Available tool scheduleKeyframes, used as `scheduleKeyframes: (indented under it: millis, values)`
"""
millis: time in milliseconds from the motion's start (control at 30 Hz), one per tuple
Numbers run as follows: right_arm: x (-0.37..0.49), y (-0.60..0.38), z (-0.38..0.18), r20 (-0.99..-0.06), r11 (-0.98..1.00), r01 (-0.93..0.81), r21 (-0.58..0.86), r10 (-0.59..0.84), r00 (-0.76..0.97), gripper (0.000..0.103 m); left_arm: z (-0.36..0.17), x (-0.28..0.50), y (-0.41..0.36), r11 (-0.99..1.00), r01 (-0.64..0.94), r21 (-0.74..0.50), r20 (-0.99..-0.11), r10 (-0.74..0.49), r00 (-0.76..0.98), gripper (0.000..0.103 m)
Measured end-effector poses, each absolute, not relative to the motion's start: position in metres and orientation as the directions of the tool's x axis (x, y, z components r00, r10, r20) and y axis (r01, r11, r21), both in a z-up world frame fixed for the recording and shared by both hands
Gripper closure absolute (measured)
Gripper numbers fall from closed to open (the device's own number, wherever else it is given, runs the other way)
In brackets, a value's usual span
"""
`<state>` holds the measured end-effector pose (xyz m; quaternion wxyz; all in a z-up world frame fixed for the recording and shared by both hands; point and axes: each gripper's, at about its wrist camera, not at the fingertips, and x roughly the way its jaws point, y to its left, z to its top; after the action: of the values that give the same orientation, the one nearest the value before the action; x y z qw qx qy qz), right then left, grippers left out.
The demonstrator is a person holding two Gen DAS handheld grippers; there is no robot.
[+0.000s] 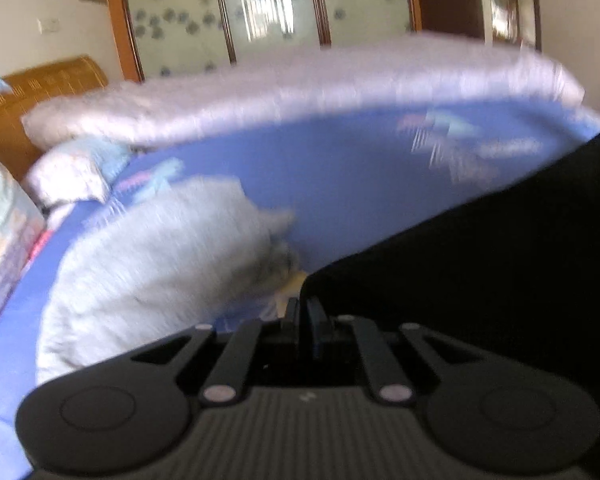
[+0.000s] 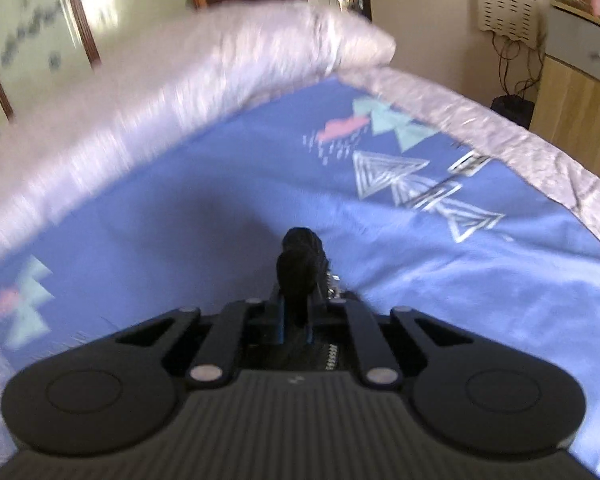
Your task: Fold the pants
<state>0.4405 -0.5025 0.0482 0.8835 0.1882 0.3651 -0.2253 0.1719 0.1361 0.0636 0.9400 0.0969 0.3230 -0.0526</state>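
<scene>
The black pants (image 1: pixel 480 264) are off the bed at two points. In the left wrist view the cloth spreads as a broad dark sheet from the fingertips up and away to the right edge of the picture; in the right wrist view only a bunched black knot (image 2: pixel 300 268) of them pokes out past the fingers, with a bit of metal, perhaps a zip or fastener, beside it.

The left hand-held gripper (image 1: pixel 303 312) has its jaws clenched, apparently on a corner or edge of the pants, which start right at its tips. The right hand-held gripper (image 2: pixel 298 312) is clamped on the gathered bunch, its jaws nearly together with the cloth squeezed between them.

So the garment seems to be stretched between the two hands — its long run lies from the left gripper toward the right side, which is where the other hand should be. Neither hand is nearer; both already have it.

Beneath lies the blue bedspread (image 2: pixel 220 184) with triangle prints, a pale quilt (image 2: pixel 204 68) rolled along its far side. A grey garment (image 1: pixel 152 276) lies heaped left of the left gripper, close by but seemingly apart from the pants — the coming fold should land clear of it. Both views are blurred.
</scene>
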Motion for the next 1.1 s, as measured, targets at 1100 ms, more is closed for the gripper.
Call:
scheduleKeyframes:
  millis: [1100]
  values:
    - [-0.110,-0.631,0.039,-0.564,0.241,0.600,0.763,-0.206,0.800,0.066,0.105,-0.124,0.178,0.974,0.057,-0.217,-0.595,-0.179,0.783,0.084]
